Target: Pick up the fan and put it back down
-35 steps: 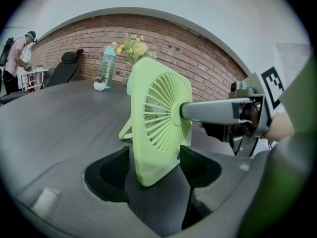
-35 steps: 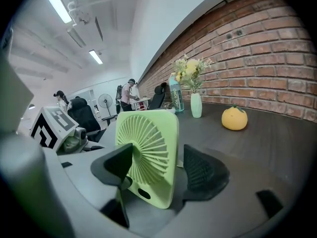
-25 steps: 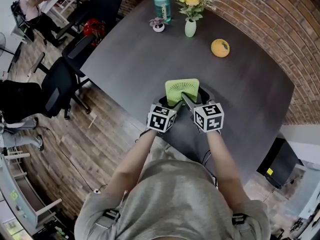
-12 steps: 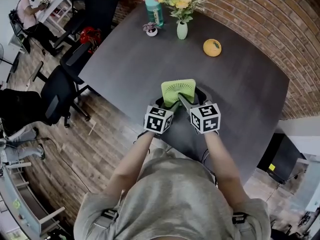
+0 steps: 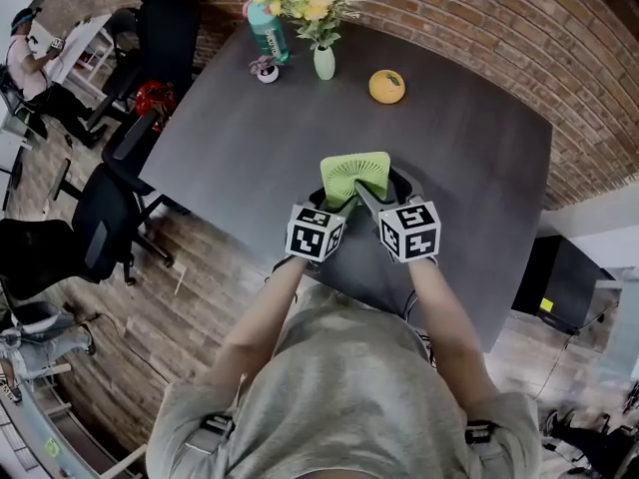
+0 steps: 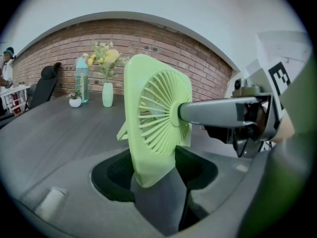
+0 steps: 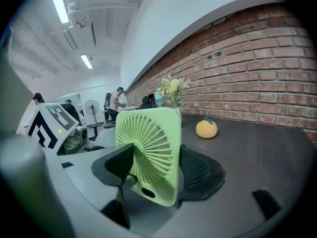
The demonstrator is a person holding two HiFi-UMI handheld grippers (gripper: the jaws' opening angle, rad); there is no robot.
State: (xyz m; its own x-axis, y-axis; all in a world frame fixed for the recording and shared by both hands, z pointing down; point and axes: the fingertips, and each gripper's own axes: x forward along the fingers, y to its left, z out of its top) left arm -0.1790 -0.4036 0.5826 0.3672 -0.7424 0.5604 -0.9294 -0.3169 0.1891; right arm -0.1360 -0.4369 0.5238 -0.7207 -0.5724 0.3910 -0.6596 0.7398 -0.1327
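Note:
A light green square fan (image 5: 354,176) is held over the near edge of the dark table (image 5: 469,168), gripped from both sides. My left gripper (image 5: 334,206) is shut on the fan's lower corner; in the left gripper view the fan (image 6: 156,123) stands edge-on between the black pads of that gripper (image 6: 156,170). My right gripper (image 5: 387,190) is shut on the fan's faces. In the right gripper view one pad lies on the fan's (image 7: 148,148) grille and the other behind it, within that gripper (image 7: 158,167). The right gripper's finger (image 6: 218,112) reaches to the fan's hub.
At the table's far side stand an orange fruit (image 5: 387,86), a white vase of flowers (image 5: 323,63), a teal bottle (image 5: 268,30) and a small potted plant (image 5: 265,68). Black office chairs (image 5: 100,228) stand left of the table. A brick wall runs behind it.
Both grippers and the fan have moved together, slightly up and away from the table edge. The grip looks the same. The head view has shifted, so the far objects sit further left.

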